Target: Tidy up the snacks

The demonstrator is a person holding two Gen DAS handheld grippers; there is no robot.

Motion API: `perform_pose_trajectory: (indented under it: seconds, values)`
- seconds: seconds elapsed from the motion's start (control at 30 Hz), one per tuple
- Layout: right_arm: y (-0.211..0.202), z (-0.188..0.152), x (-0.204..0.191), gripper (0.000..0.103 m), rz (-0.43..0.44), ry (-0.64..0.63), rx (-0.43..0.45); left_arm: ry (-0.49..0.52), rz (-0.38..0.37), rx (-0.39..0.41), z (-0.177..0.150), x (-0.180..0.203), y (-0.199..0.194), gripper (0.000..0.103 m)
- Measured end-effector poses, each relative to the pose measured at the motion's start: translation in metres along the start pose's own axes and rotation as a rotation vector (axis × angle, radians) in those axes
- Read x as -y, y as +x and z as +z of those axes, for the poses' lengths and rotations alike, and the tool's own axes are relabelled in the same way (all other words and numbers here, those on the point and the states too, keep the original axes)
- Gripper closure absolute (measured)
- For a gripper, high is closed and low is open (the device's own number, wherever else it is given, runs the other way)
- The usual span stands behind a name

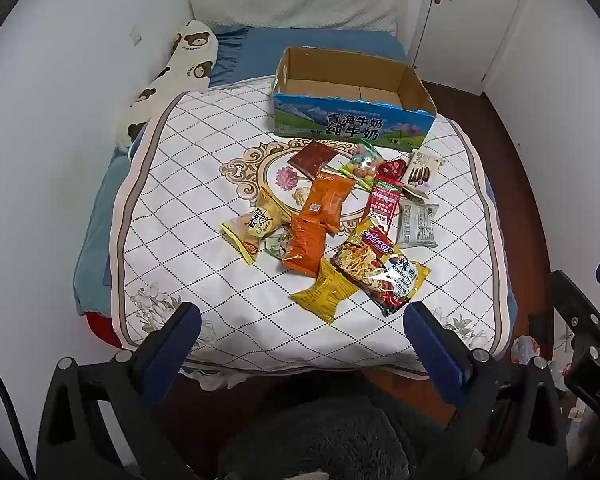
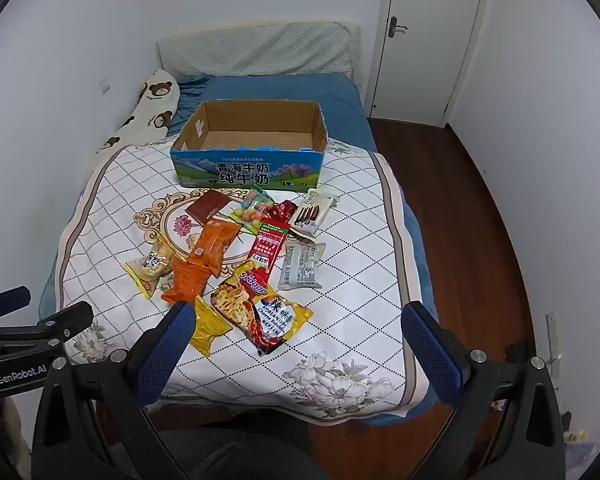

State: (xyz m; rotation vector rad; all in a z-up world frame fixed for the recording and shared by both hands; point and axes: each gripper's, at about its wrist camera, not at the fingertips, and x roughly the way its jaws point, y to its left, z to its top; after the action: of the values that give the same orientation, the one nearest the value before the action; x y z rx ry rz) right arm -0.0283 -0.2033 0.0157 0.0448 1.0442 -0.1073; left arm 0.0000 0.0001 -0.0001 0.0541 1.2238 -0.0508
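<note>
Nothing is picked up yet: both the left gripper (image 1: 302, 320) and right gripper (image 2: 296, 320) hang with fingers wide and empty over the bed's near edge, the snacks (image 1: 328, 224) lie scattered on the quilt (image 1: 180, 208) before the empty box (image 1: 354, 94), so the next move is likely reaching for the nearest packet.

- the small packet (image 1: 277, 243) under the lower orange bag (image 1: 305, 249) shows only a grey-green corner at the bag's 9 o'clock side; its print is unreadable.
- the yellow bag (image 2: 208, 326) is partly covered at its 9 o'clock end by the right gripper's (image 2: 294, 332) left finger (image 2: 168, 344).
- the red sachet (image 1: 385, 196) has its 6 o'clock end tucked beneath the sedaap noodle pack (image 1: 380, 266).
- fine print on the grey wrapper (image 1: 418, 226) is too small to read.
- clutter on the floor (image 1: 526, 350) at 3 o'clock is blurred.
</note>
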Motion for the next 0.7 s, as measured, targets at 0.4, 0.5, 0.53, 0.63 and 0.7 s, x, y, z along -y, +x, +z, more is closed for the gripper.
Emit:
perform_pose_trajectory:
  seconds: [0.4, 0.5, 0.53, 0.63, 0.7]
  values:
    - [-0.001, -0.001, -0.002, 0.000, -0.001, -0.005, 0.000, 0.000, 0.003, 0.005, 0.001, 0.000, -0.004, 0.000]
    - [-0.003, -0.002, -0.001, 0.000, 0.000, -0.005, 0.001, -0.002, 0.003, 0.007, 0.001, -0.001, -0.005, 0.000]
    - [-0.003, -0.002, -0.001, 0.000, 0.000, -0.004, 0.002, -0.002, 0.003, 0.007, 0.002, -0.001, -0.006, 0.000]
    - [-0.003, -0.004, -0.002, 0.000, 0.001, -0.003, 0.003, 0.002, 0.002, 0.011, 0.003, -0.001, -0.011, 0.000]
    - [-0.006, -0.004, 0.003, 0.000, 0.001, 0.004, 0.004, 0.002, 0.000, 0.012, 0.004, 0.001, -0.012, 0.000]
